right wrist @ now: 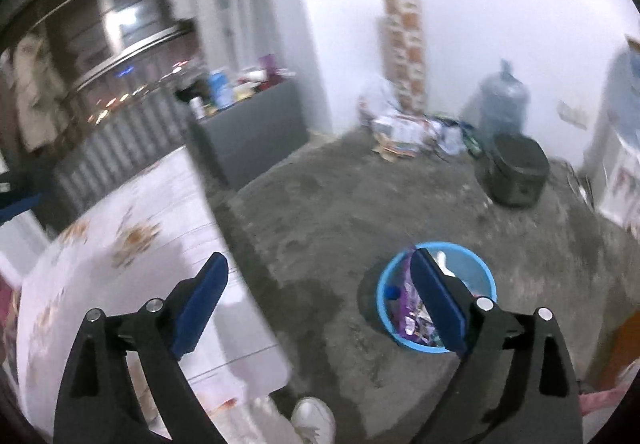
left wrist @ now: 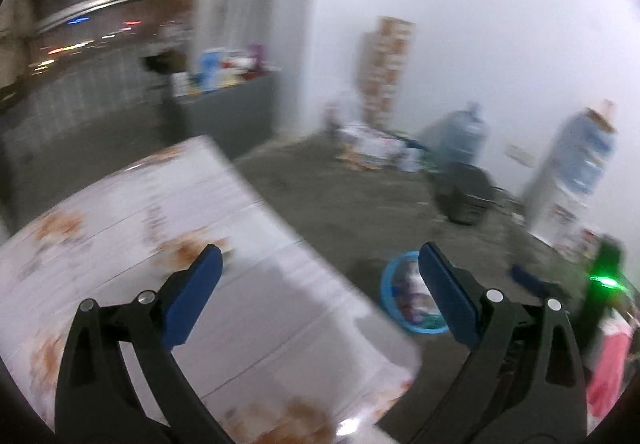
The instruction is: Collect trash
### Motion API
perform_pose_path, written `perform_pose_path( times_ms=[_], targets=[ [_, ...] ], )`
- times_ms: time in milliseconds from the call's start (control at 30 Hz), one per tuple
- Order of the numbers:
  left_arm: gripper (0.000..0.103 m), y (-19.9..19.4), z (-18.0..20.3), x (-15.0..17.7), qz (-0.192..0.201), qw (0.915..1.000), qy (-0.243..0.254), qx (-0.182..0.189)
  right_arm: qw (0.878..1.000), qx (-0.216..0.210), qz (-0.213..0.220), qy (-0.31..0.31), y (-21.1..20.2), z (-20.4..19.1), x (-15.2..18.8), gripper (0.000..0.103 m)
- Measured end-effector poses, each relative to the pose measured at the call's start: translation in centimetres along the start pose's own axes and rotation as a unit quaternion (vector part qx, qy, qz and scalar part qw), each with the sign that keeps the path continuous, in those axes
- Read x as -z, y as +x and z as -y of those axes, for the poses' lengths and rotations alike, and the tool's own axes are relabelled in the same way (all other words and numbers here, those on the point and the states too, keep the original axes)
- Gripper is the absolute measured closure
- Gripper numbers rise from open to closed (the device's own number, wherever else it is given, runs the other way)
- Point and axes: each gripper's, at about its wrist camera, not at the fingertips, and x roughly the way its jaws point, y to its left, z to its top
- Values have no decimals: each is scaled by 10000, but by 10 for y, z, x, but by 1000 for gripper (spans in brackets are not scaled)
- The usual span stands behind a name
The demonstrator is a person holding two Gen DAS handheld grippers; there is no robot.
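A blue round bin stands on the grey floor, holding purple wrappers and other trash. It also shows in the left wrist view, partly behind my finger. My left gripper is open and empty, above the corner of the table. My right gripper is open and empty, above the floor between the table and the bin. Both views are blurred.
The table has a white cloth with orange flowers. A dark cooker, a water jug, stacked boxes and a water dispenser stand by the wall. A grey cabinet carries bottles. A white shoe is at the bottom.
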Motion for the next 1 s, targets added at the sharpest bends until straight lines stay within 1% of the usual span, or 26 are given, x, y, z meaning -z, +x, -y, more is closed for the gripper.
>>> perform_pose_path(
  times_ms=[67,133,200,267,333,400,433,467,533,567,600,667,800,1000],
  targets=[
    [9,-11,-13,10,80,9992,-128,-376,9997,-43,-17,-260,-8,-19,3,12],
    [9,-23,-23,21,218,9970,-153,-730,9988,-76,-65,-484,-15,-36,7,11],
    [9,-33,-32,33,302,9922,-274,-1180,9969,-190,-136,-755,-22,-55,13,11],
    [9,-41,-41,44,275,9875,-432,-1490,9941,-223,-146,-1055,-30,-71,20,10],
    [9,-45,-45,53,212,9848,-518,-1646,9908,-249,-107,-1325,-38,-82,29,6],
    [9,-52,-46,68,160,9794,-643,-1908,9883,-278,-27,-1500,-47,-90,35,6],
    [9,-56,-44,77,146,9781,-680,-1960,9873,-287,22,-1564,-52,-93,38,6],
    [9,-56,-43,86,29,9759,-744,-2050,9864,-292,87,-1613,-56,-95,41,6],
    [9,-57,-47,99,-188,9749,-833,-2058,9839,-255,64,-1766,-61,-100,45,6],
    [9,-54,-47,106,-400,9746,-882,-2018,9828,-211,-28,-1832,-61,-100,46,6],
    [9,-52,-49,109,-502,9744,-884,-2004,9812,-84,-179,-1918,-58,-101,48,6],
    [9,-48,-50,113,-673,9728,-868,-2038,9786,95,-321,-2031,-52,-96,48,6],
    [9,-46,-52,114,-686,9705,-912,-2125,9750,407,-536,-2118,-44,-85,52,6],
    [9,-36,-52,115,-877,9691,-872,-2134,9747,635,-636,-2046,-43,-71,53,6]
  ],
)
